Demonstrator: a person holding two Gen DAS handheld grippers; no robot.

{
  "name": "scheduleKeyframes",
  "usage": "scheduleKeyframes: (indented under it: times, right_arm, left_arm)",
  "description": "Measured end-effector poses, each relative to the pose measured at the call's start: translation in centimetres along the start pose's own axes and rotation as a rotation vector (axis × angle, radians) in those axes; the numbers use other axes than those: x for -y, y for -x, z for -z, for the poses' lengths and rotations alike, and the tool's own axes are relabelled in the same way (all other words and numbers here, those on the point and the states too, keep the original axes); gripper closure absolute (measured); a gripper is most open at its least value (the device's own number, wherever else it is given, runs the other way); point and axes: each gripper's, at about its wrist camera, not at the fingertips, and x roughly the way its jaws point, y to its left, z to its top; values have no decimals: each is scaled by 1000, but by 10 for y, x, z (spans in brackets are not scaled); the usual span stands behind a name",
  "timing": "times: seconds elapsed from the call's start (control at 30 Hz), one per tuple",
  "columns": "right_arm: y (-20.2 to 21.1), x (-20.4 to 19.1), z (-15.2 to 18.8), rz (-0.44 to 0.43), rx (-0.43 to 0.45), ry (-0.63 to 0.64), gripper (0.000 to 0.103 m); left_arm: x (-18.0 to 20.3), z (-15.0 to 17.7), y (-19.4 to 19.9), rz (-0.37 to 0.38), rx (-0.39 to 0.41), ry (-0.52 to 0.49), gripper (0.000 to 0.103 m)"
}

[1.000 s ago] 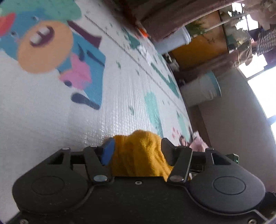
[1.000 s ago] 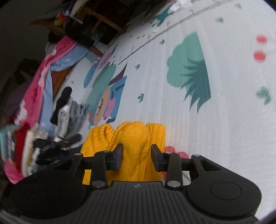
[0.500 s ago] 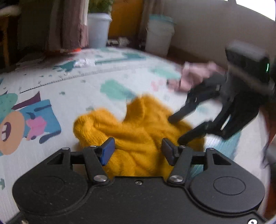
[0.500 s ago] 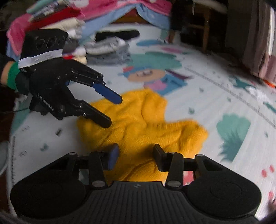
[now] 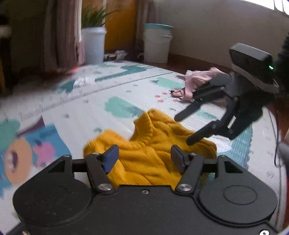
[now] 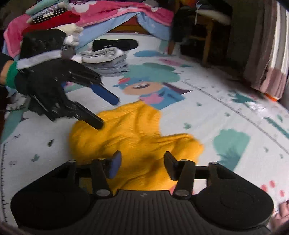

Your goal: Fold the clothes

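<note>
Mustard-yellow knit, a crumpled sweater (image 5: 151,153) lies on the patterned play mat (image 5: 81,112) on the floor, bunched into soft folds with one lobe poking up toward the far side. Both tools hover over it from opposite sides. The left hand-held gripper (image 5: 144,159) has its jaws spreading apart at this moment; the blue pads stand clear on either side of the knit, which shows between them but is not pinched. The right hand-held gripper (image 6: 140,164) is likewise opening, its fingers parted above the near edge of the sweater with the fabric seen between them and no pad pressing on it. From the right wrist view the left tool appears at the left, its two dark fingers angled down, the lower one close to or touching the sweater's edge; which, I cannot tell. A pink garment (image 5: 196,81) lies crumpled farther off on the mat, well apart from the sweater. Folded grey clothes (image 6: 106,61) sit stacked near a pink and blue blanket (image 6: 126,14). Two white buckets (image 5: 157,45) stand by the wall.
</note>
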Motion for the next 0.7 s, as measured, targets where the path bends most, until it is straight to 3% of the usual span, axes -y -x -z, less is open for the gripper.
scheduleKeyframes:
  times: [0.1, 0.27, 0.43, 0.57, 0.63, 0.7]
  right_arm:
    - [-14, 14, -2, 34, -31, -13, 43]
    - [-28, 24, -6, 79, 12, -22, 44]
    - [-48, 29, 17, 90, -29, -86, 44]
    - [-47, 28, 9, 105, -54, -78, 44]
    - [-32, 23, -2, 140, -9, -48, 51]
    - [-10, 16, -8, 139, 60, -17, 51]
  left_arm:
    - [-11, -5, -15, 9, -25, -41, 36]
    - [-21, 4, -42, 60, -107, -83, 28]
    - [-17, 18, -61, 47, -118, -56, 20]
    - [-20, 13, -58, 53, -130, -35, 18]
    - [-19, -2, -39, 30, -90, -11, 19]
    - [-14, -9, -12, 20, -19, 13, 19]
